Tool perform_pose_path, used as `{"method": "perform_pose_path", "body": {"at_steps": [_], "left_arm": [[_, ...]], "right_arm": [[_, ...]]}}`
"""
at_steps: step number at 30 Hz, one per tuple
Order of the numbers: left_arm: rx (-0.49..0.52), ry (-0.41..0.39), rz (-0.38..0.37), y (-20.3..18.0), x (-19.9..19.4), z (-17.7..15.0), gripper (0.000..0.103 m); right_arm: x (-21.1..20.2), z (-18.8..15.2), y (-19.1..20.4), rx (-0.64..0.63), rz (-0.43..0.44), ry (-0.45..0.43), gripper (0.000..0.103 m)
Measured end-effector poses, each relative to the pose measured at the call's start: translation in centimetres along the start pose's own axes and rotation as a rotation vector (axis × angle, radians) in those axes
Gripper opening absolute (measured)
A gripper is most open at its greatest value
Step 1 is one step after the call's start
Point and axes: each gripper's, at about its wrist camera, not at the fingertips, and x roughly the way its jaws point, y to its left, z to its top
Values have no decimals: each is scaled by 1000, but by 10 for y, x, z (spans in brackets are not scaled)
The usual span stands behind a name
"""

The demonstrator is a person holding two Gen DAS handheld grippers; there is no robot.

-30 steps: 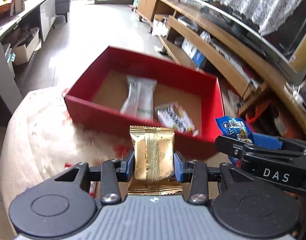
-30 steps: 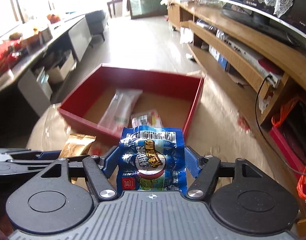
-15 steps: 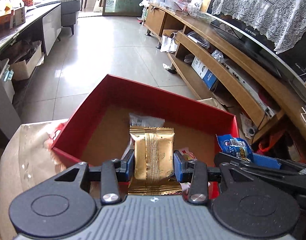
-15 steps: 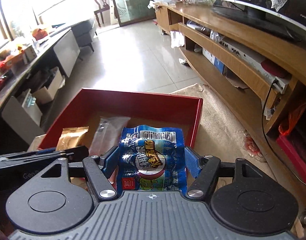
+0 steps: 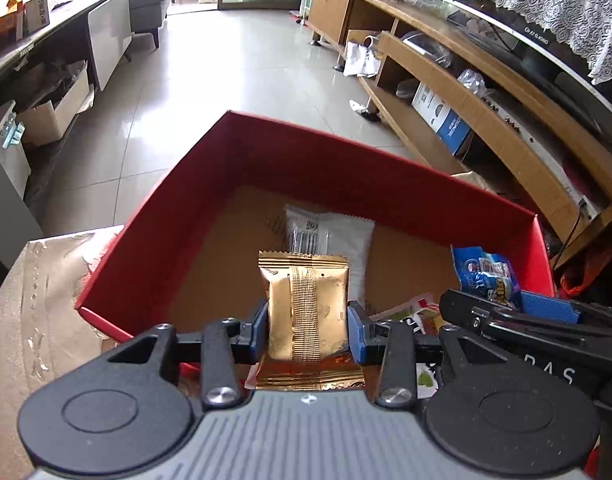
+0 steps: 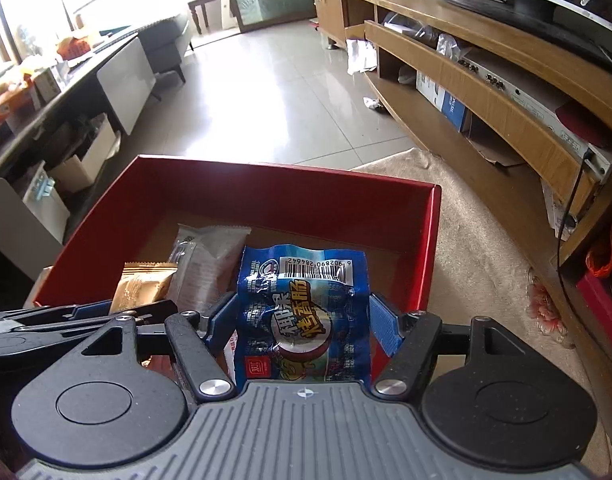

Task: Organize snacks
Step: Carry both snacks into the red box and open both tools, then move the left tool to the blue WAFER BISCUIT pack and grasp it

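Both pairs of tongs have come forward since the earlier frames, so the shallow red cardboard box with its brown floor now lies under their tips instead of ahead of them. Left tongs pinch a gold foil snack packet by its two long sides, holding it upright above the near half of the box. Right tongs are pressed against a blue printed snack bag with its barcode at twelve o'clock, poised above the box's near right part. In the left wrist view, the right tongs enter at three o'clock with the blue bag at their tip; in the right wrist view, the left tongs show at nine o'clock with the gold packet. On the box floor lies a white plastic snack wrapper, at twelve o'clock from the gold packet, and a small white-and-green sachet lies near the right tongs. Everything rests on a beige patterned cloth covering the tabletop.
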Motion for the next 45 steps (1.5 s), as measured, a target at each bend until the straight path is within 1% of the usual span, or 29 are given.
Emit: {"method": "perform_pose_path", "body": {"at_steps": [2,12,17,21,25,32,36,45], "left_arm": [[13,-6,16,-1,1,0,35],[25,-8,32,-2,-4,-2,40],[43,-28,34,-5,-18,-3,44],[69,-48,38,-9,-31,-5,45],[75,-54,23,-9,-45,-10,46],[76,-36,-13,-2,-68,-27,48],[60,-15,-25,7,-80,-42,50],[-6,36,4,48,-98,-76,50]], "right_arm": [[1,0,1,-2,-2,-2,77],[-6,2,1,-1,-8,-26,77],[-17,5,1,0,-13,-49,79],[-27,5,4,-12,-25,-61,82],[-39,3,5,-27,-33,-66,82],[-59,-12,6,-34,-43,-59,83],[-65,-27,11,-49,-45,-34,84],[-81,-60,30,-63,-6,26,85]]}}
